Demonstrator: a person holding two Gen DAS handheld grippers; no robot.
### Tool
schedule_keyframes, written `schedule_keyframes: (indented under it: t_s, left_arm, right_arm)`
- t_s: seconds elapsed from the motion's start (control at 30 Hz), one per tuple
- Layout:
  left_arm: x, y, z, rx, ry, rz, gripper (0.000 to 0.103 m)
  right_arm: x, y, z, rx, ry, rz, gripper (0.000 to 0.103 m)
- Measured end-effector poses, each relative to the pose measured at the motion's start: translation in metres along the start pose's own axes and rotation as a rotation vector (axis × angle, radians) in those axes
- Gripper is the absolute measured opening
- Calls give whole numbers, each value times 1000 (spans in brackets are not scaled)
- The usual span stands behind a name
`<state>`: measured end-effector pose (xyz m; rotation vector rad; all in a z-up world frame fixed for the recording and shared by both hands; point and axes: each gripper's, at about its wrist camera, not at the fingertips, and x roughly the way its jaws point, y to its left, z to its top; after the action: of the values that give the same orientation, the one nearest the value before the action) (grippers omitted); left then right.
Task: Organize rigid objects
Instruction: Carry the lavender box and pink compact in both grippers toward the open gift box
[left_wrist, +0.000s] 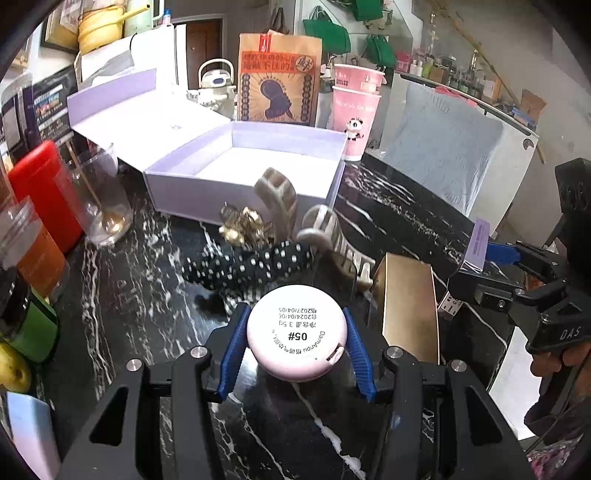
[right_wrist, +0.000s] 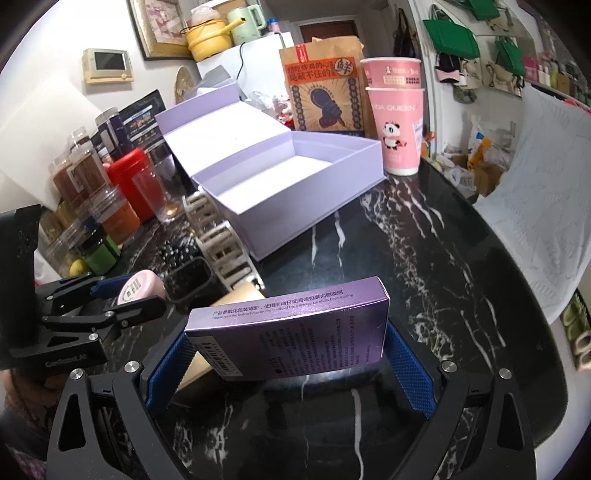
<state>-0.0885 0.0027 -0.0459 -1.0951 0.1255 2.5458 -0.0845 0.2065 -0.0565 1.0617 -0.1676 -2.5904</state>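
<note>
1. Red tin, spice jars and an empty glass line the left edge of the black marble worktop.
2. Next comes the open lilac box, its lid folded back and its white floor bare, so nothing has been sorted into it yet.
3. Just in front of the box lie a gold trinket, a polka-dot scrunchie and two grey hair clips; the clip and trinket nearly touch the box wall.
4. Left claw is closed on a round pink compact, blue pads pressed to its sides, label facing up, held clear of the worktop short of the scrunchie.
5. A gold box lies just right of the compact, still on the marble.
6. Right claw grips a flat purple carton across its width and holds it tilted, also short of the lilac box.
7. Judged from this, the step in hand is carrying: both items are picked up and neither is placed. The next move calls for bringing each over the near wall of the box and lowering before release. The left path must pass above the upright clips.
8. Behind the box stand a brown paper bag and stacked pink cups; green bags hang on the right wall, and a pale cloth drapes at the worktop's right end.
</note>
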Motion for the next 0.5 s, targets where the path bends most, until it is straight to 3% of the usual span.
schedule_keyframes:
  t_s: [0.5]
  left_arm:
    - [-10, 15, 47, -21, -65, -5, 50]
  right_arm:
    - [-4, 14, 39, -45, -54, 25, 98]
